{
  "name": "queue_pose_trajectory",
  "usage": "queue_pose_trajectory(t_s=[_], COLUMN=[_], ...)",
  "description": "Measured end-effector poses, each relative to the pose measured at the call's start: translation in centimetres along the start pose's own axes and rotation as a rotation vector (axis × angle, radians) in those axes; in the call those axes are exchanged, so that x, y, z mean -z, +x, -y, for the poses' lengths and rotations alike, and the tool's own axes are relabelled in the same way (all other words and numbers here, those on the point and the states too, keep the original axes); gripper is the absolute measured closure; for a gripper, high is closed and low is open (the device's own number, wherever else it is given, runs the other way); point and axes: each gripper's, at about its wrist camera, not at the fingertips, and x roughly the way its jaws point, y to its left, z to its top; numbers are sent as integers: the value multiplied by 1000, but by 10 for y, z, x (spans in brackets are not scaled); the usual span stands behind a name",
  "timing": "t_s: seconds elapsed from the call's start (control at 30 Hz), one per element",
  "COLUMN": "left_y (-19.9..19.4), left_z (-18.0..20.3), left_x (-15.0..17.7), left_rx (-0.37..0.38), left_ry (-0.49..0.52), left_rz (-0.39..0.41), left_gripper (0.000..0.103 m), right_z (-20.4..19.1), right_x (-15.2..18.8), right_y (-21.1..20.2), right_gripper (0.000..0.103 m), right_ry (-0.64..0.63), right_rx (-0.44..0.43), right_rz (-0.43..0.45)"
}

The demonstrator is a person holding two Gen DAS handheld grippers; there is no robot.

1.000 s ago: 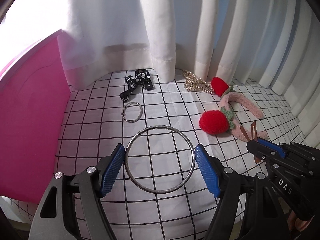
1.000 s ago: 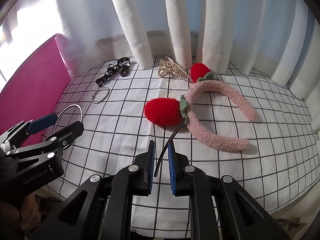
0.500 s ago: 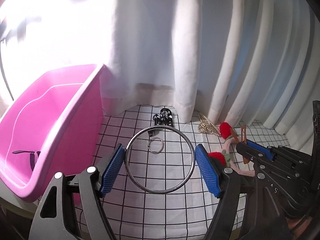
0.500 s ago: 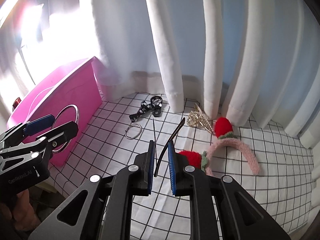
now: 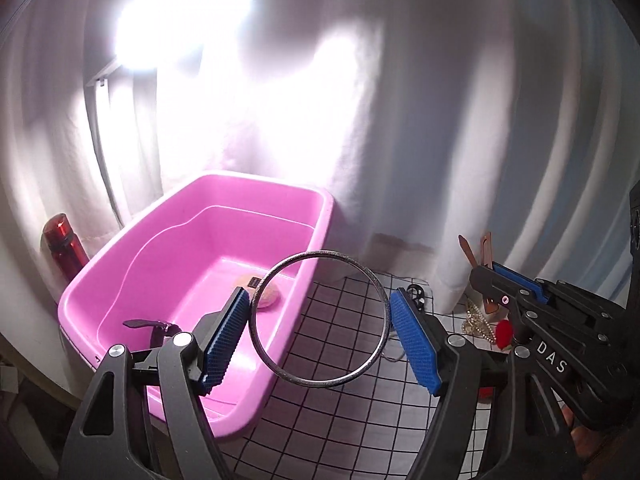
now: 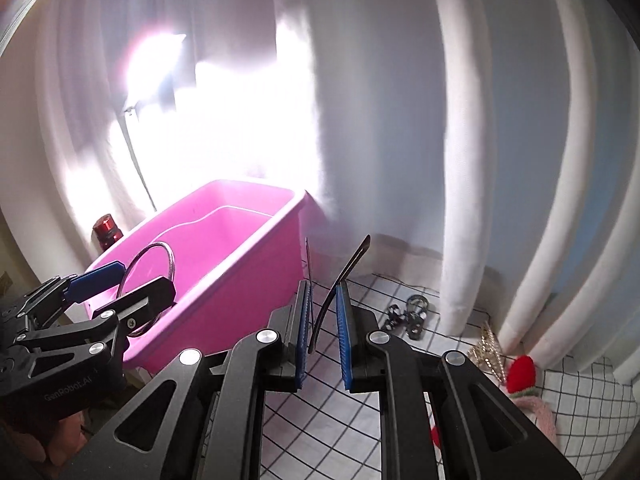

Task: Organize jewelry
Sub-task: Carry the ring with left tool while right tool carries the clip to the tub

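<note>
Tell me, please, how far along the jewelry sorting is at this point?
Partly done. The pink bin already holds a dark clip and a pale round piece. In hand: the left gripper carries a large metal ring and the right gripper a thin dark hair clip, both near the bin. Left on the checked cloth: a black trinket, a gold hairpiece and the strawberry headband.

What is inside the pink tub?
The pink tub holds a dark hair clip and a peach round thing. The left gripper and its ring cover part of the floor.
</note>
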Motion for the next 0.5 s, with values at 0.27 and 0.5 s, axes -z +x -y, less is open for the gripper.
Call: queue_pose_trajectory(t_s=[0.27, 0.5], left_y=[9, 27], left_z=[-64, -108], left_x=[-15, -11], left_rx=[-131, -203], left_ry=[-71, -119], left_rz=[14, -31], left_gripper=[33, 33], right_z=[-55, -84], right_x=[-33, -50], right_y=[39, 87], right_gripper=[90, 90], right_ry=[-60, -83], right_rx=[-131, -193], right_rz=[-13, -76])
